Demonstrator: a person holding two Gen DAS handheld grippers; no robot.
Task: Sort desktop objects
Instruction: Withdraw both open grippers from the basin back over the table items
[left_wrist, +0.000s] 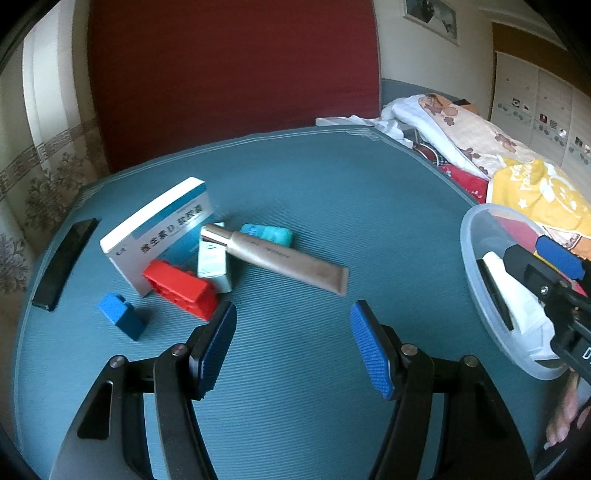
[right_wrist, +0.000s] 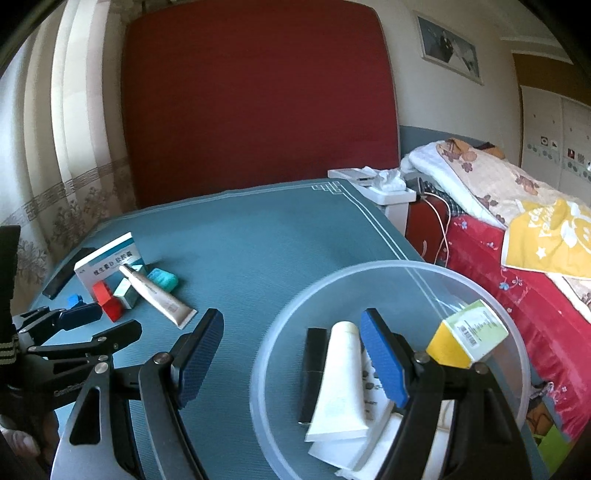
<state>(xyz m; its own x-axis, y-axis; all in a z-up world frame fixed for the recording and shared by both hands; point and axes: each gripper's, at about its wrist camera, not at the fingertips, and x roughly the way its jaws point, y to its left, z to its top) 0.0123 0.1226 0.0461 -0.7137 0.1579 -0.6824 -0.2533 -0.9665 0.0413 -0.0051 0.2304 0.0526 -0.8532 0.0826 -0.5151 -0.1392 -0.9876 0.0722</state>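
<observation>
On the blue mat (left_wrist: 314, 177) lies a cluster: a beige tube (left_wrist: 280, 258), a white and blue medicine box (left_wrist: 159, 229), a small teal and white box (left_wrist: 212, 262), a teal case (left_wrist: 269, 234), a red block (left_wrist: 181, 288) and a blue block (left_wrist: 122, 317). My left gripper (left_wrist: 295, 347) stands open just short of the tube, with nothing between its pads. My right gripper (right_wrist: 291, 356) is open too. Its right finger hangs over the clear bowl (right_wrist: 369, 264) and the bowl's left rim runs between the jaws untouched. In the bowl lie a white tube (right_wrist: 340, 376), a black bar (right_wrist: 314, 373) and a yellow-green box (right_wrist: 469, 332).
A black flat bar (left_wrist: 64, 264) lies at the mat's left edge. A bed with a red sheet (right_wrist: 517, 288) and a yellow cloth (right_wrist: 546, 236) runs along the right. A dark red panel (right_wrist: 258, 103) stands behind the table. A white stand with tissues (right_wrist: 384, 184) sits at the far corner.
</observation>
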